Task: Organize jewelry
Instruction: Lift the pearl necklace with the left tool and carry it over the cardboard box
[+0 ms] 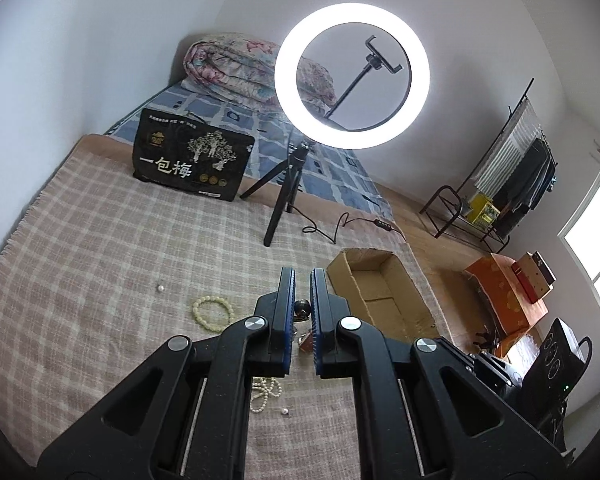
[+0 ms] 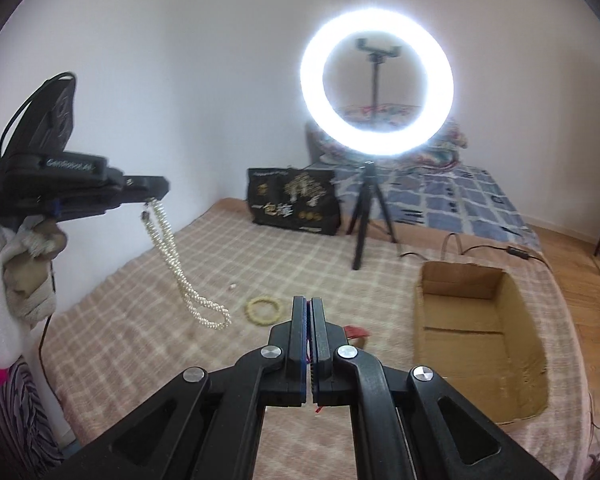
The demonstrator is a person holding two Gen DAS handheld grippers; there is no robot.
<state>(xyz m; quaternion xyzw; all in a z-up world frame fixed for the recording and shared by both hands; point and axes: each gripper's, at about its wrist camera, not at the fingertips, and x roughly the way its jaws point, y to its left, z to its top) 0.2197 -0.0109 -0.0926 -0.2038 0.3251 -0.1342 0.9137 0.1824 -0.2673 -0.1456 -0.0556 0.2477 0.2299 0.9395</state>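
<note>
In the right wrist view, my left gripper [image 2: 162, 190] is held up at the left by a person's hand in a white sleeve. It is shut on a pearl necklace [image 2: 172, 256], which hangs in a long loop above the checked bedspread. From the left wrist view the gripper [image 1: 303, 276] shows the pearls [image 1: 266, 394] dangling under its fingers. My right gripper [image 2: 308, 302] is shut on a red-corded beaded piece [image 2: 356, 332], with red thread showing between the pads. A yellow bead bracelet [image 2: 262, 308] [image 1: 214, 312] lies on the bed. The open cardboard box [image 2: 456, 280] [image 1: 364, 258] stands to the right.
A lit ring light [image 1: 352, 10] [image 2: 376, 14] on a black tripod stands mid-bed, its cable running toward the box. A black printed bag [image 1: 188, 160] [image 2: 296, 204] leans behind. Loose pearls [image 1: 161, 289] [image 1: 285, 412] lie on the spread. Folded quilts sit at the far end.
</note>
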